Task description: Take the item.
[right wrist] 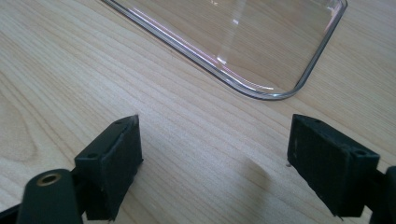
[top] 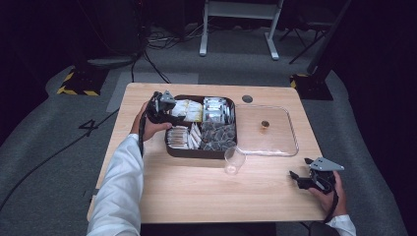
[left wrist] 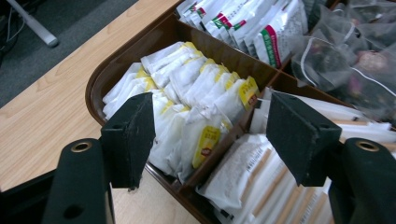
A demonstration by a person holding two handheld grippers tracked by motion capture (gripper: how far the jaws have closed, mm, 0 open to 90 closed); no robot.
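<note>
Dark room around a light wooden table [top: 206, 191]; grey carpet beyond it, with cables and a white frame's legs at the far side, mostly lost in shadow.

Landmark: brown compartmented tray [top: 173, 151], near the table's middle.

- Tray's far-left compartment: white sachets with yellow labels [left wrist: 196, 98], packed upright on edge. Print too small to read.
- Near-left compartment: paper-wrapped sticks [left wrist: 261, 186], cut off by the bottom edge of the left gripper view.
- Far-right compartment: white packets with green and red print [left wrist: 261, 28], tops cropped by the frame.
- Near-right compartment: clear mesh bags of dark tea [left wrist: 345, 60], contents hard to make out.
- Just right of the tray: clear plastic lid [top: 268, 130] lying flat, a small brown object on it that cannot be identified. Its rounded corner shows in the right gripper view.
- At the tray's near-right corner: clear glass [top: 234, 160], tilted or on its side; cannot tell which.

Left gripper [top: 164, 109] at the tray's far-left corner, held in a hand with a white sleeve. Jaws spread, straddling the yellow-labelled sachets and the divider from above; pads not pressing on anything, no contact visible.

Right gripper [top: 301, 178] well to the right of the tray, near the table's front edge, low over bare wood. Jaws spread wide, nothing between them.
</note>
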